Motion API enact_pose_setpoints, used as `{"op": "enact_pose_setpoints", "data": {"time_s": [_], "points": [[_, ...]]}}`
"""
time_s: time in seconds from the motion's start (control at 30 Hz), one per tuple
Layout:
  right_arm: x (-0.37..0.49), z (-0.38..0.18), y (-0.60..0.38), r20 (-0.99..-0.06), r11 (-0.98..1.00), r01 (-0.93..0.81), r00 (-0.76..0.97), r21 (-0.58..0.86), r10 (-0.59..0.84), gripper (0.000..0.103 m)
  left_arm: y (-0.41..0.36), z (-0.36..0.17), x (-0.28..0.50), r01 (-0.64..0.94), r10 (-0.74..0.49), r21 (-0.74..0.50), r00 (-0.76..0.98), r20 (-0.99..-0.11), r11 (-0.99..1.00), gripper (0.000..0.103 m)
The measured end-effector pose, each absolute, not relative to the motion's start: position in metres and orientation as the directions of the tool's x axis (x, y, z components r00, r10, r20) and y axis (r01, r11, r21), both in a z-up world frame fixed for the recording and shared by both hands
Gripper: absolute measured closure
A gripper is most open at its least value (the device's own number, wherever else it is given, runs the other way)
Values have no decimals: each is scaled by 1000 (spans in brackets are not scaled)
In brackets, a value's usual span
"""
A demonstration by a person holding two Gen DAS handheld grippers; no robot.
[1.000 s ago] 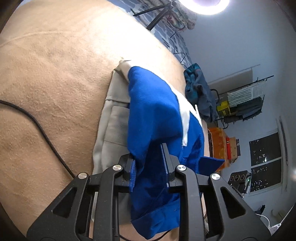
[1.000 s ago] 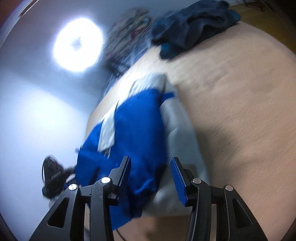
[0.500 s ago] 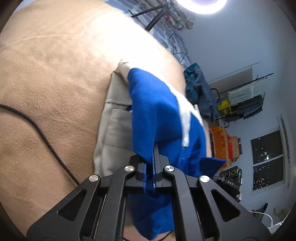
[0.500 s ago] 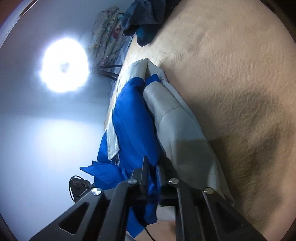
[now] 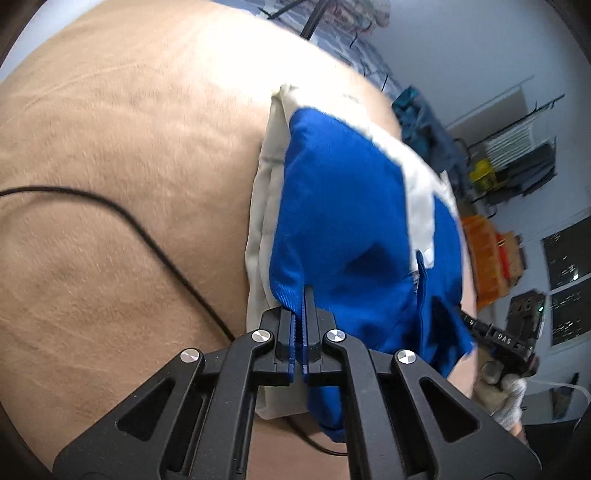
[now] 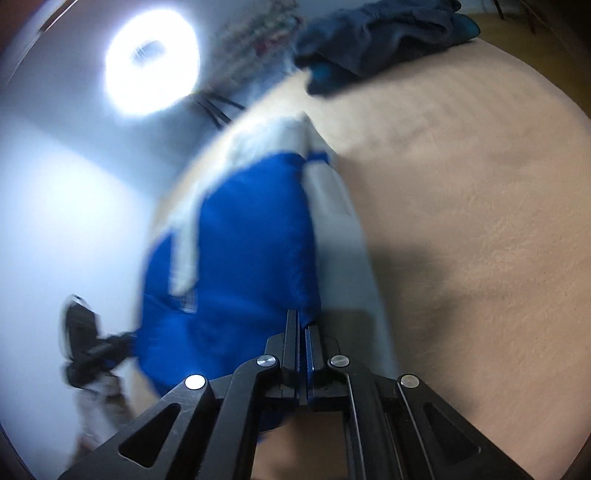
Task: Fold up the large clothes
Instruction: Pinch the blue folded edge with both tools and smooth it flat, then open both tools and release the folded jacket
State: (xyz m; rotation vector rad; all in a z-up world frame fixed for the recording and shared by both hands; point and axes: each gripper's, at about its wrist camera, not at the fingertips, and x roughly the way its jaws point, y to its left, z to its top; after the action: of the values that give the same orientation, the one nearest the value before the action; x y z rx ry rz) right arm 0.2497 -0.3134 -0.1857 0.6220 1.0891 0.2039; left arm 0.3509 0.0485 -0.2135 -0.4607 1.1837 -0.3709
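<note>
Spread over tan bedding (image 5: 110, 155), blue and white garment (image 5: 343, 206) running lengthwise straight ahead, near edge pinched at two spots by left gripper (image 5: 300, 332) and right gripper (image 6: 303, 343), both equally near.

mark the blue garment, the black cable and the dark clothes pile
blue garment (image 5: 343, 206): left wrist view, middle of its blue panel.
black cable (image 5: 155, 247): left wrist view, mid-run across the tan surface.
dark clothes pile (image 6: 384, 33): right wrist view, centre of the heap.
</note>
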Motion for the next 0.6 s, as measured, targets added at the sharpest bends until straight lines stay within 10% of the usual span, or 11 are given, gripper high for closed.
{"op": "enact_pose_setpoints", "data": {"time_s": [0.43, 0.6], "points": [[256, -158, -316, -804, 904, 80, 495, 419, 329, 103, 31, -186, 327, 168, -432, -399, 362, -826, 902, 103], [231, -137, -306, -841, 969, 21, 501, 247, 204, 81, 40, -168, 321, 140, -391, -366, 404, -827, 920, 96]]}}
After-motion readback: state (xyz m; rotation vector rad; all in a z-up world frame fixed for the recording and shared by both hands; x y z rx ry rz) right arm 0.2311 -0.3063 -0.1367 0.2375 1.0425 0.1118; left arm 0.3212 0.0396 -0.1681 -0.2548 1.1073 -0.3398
